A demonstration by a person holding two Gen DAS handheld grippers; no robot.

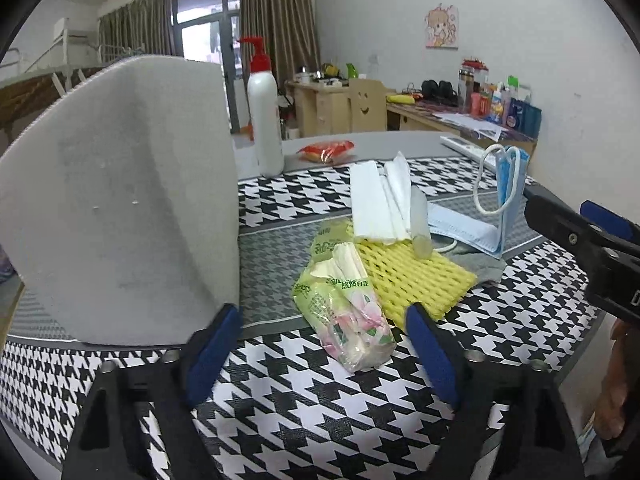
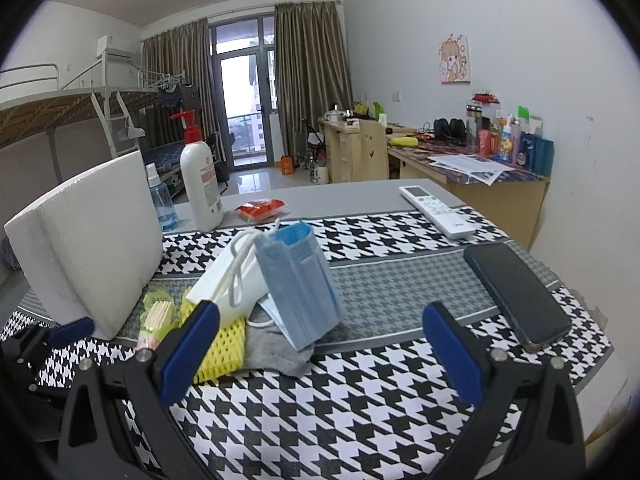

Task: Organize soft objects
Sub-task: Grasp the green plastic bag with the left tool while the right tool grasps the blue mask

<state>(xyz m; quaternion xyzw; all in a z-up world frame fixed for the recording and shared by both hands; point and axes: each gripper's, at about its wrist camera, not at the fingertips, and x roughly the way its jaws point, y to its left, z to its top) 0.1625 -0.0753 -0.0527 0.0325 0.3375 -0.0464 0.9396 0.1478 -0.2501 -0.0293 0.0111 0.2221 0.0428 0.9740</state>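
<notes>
A pile of soft things lies mid-table: a green tissue pack (image 1: 344,300), a yellow foam net (image 1: 416,276), folded white tissues (image 1: 376,200), a grey cloth (image 1: 476,264) and blue face masks (image 1: 504,196), one standing upright. A big white foam block (image 1: 116,200) stands at the left. My left gripper (image 1: 320,344) is open, with the tissue pack between its fingertips. My right gripper (image 2: 320,340) is open and empty, just in front of the masks (image 2: 300,280), grey cloth (image 2: 276,350) and yellow net (image 2: 222,348). The foam block (image 2: 88,244) also shows in the right wrist view.
A white pump bottle (image 2: 200,184), a blue spray bottle (image 2: 162,200) and a red snack packet (image 2: 262,208) stand at the back. A white remote (image 2: 438,210) and a dark phone (image 2: 516,292) lie at the right, near the table edge (image 2: 592,356).
</notes>
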